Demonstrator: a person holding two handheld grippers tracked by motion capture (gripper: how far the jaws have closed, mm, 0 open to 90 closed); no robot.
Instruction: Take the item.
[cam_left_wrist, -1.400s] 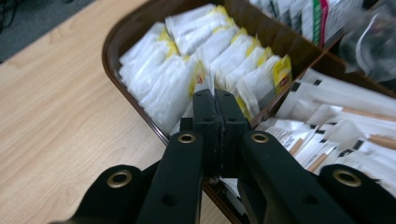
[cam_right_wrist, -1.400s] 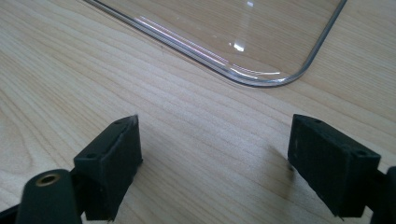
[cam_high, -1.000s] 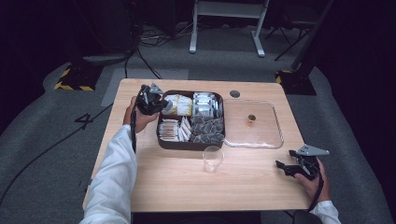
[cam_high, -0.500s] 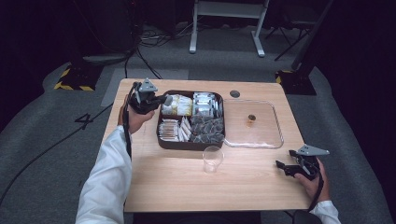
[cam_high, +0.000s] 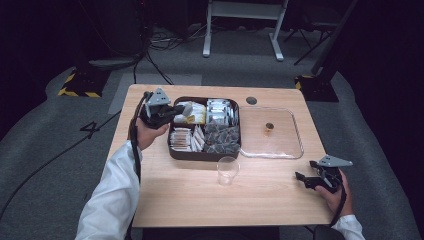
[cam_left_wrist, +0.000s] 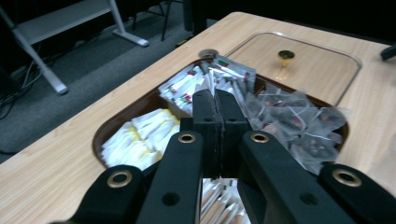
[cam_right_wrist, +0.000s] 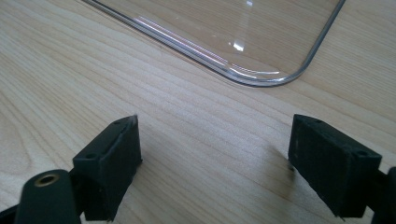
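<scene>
Brown tray (cam_high: 172, 150) holds sorted tea packets; left gripper (cam_left_wrist: 215, 109) pressed together above it, gripping nothing visible.

We read one marking: a dark numeral "4" on the grey floor (cam_high: 90, 131), left of the bench (cam_high: 165, 192). Printing on the sachets in the tray (cam_high: 200, 155) is too small to read.

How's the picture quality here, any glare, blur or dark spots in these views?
High view: the table is evenly lit, the room behind falls into black, and detail is soft. Left gripper view: the shut left gripper looms large and slightly soft, while the box of tea bags is sharper. Right gripper view: bright glare streaks the clear lid, and the right gripper casts soft shadows.
</scene>
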